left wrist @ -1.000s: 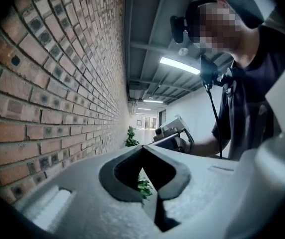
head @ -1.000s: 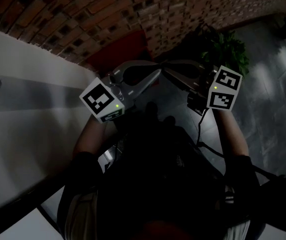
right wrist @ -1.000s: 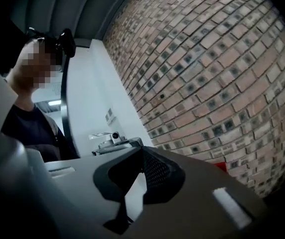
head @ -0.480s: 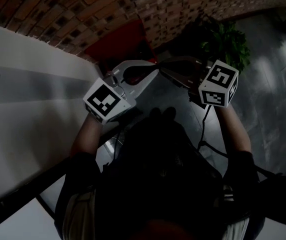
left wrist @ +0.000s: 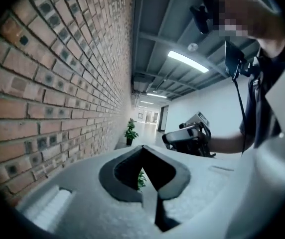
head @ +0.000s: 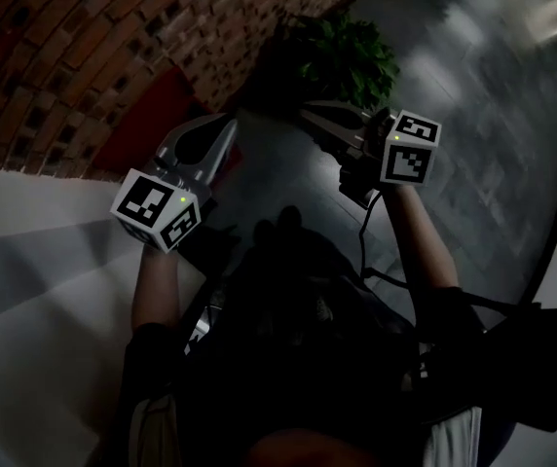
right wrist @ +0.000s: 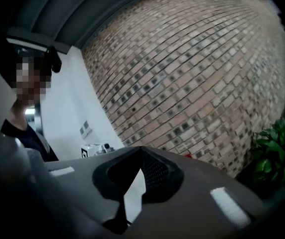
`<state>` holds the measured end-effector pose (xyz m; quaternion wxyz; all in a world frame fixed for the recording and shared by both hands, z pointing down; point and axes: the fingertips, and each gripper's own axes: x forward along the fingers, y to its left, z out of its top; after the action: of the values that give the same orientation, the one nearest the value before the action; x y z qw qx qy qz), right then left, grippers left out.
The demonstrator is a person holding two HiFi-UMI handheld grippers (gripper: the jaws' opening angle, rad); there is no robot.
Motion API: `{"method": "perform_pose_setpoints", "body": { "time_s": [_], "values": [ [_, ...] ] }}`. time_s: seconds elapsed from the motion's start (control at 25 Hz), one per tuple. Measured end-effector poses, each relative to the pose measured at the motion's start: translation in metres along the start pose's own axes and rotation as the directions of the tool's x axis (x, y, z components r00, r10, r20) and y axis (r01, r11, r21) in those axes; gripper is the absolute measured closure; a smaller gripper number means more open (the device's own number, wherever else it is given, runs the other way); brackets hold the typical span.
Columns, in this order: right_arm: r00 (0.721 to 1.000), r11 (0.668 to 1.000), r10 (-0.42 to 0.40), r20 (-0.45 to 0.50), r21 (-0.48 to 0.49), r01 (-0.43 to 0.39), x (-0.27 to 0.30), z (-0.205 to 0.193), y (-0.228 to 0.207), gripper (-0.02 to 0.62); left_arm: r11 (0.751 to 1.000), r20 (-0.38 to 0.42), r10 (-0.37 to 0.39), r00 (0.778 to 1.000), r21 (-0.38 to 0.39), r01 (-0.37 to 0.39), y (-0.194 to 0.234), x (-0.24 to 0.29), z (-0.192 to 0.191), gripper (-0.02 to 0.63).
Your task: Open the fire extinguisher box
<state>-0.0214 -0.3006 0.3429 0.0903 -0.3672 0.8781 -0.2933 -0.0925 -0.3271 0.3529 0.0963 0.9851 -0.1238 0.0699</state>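
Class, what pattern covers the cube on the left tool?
Black-and-white square markers on the cube; head view shows it best.

The head view looks steeply down from above the person, close over both forearms. It takes in the left gripper (head: 225, 129) and right gripper (head: 310, 117) held out ahead, with the brick wall (head: 113, 47) at upper left, a potted plant (head: 342, 56) at the top and the grey floor (head: 493, 163) to the right. The left gripper view sits low behind its own jaws and faces along the corridor — the wall runs close on its left. The right gripper view faces that wall from near, with the plant at its right edge. All three views share the wall, and each gripper view also catches the other gripper.
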Motion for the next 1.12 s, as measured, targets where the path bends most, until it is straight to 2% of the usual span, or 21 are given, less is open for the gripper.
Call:
{"method": "perform_pose_setpoints", "body": {
  "time_s": [0.08, 0.2, 0.36, 0.52, 0.8, 0.88, 1.0, 1.04, 1.12],
  "values": [
    [0.995, 0.994, -0.059, 0.083, 0.097, 0.051, -0.027, 0.003, -0.012, 0.595, 0.999, -0.014, -0.043, 0.999, 0.005, 0.043, -0.004, 0.009, -0.008, 0.604],
    [0.978, 0.976, -0.135, 0.156, 0.192, 0.104, -0.064, 0.0, -0.019, 0.594, 0.99, -0.042, -0.138, 0.99, 0.022, 0.139, -0.023, 0.028, -0.019, 0.604],
    [0.954, 0.962, -0.144, 0.264, 0.263, 0.072, -0.098, 0.003, -0.006, 0.595, 0.969, -0.097, -0.23, 0.968, 0.066, 0.236, -0.055, 0.047, -0.023, 0.604],
    [0.923, 0.953, -0.186, 0.337, 0.289, 0.087, -0.139, 0.0, 0.002, 0.594, 0.944, -0.12, -0.301, 0.946, 0.101, 0.313, -0.09, 0.062, -0.015, 0.604],
    [0.861, 0.951, -0.215, 0.462, 0.301, 0.076, -0.21, -0.001, 0.011, 0.594, 0.91, -0.156, -0.363, 0.918, 0.152, 0.386, -0.143, 0.087, -0.009, 0.604],
    [0.846, 0.943, -0.238, 0.478, 0.32, 0.085, -0.232, -0.006, 0.01, 0.594, 0.89, -0.177, -0.395, 0.902, 0.17, 0.423, -0.168, 0.093, -0.011, 0.604],
    [0.817, 0.933, -0.262, 0.513, 0.351, 0.079, -0.276, -0.013, 0.012, 0.594, 0.847, -0.226, -0.439, 0.87, 0.219, 0.484, -0.213, 0.102, -0.017, 0.603],
    [0.806, 0.931, -0.269, 0.527, 0.358, 0.077, -0.293, -0.014, 0.012, 0.594, 0.844, -0.239, -0.434, 0.868, 0.23, 0.485, -0.226, 0.108, -0.018, 0.604],
    [0.784, 0.927, -0.291, 0.548, 0.363, 0.091, -0.327, -0.017, 0.012, 0.595, 0.854, -0.249, -0.409, 0.878, 0.234, 0.464, -0.245, 0.121, -0.018, 0.604]
  ]
}}
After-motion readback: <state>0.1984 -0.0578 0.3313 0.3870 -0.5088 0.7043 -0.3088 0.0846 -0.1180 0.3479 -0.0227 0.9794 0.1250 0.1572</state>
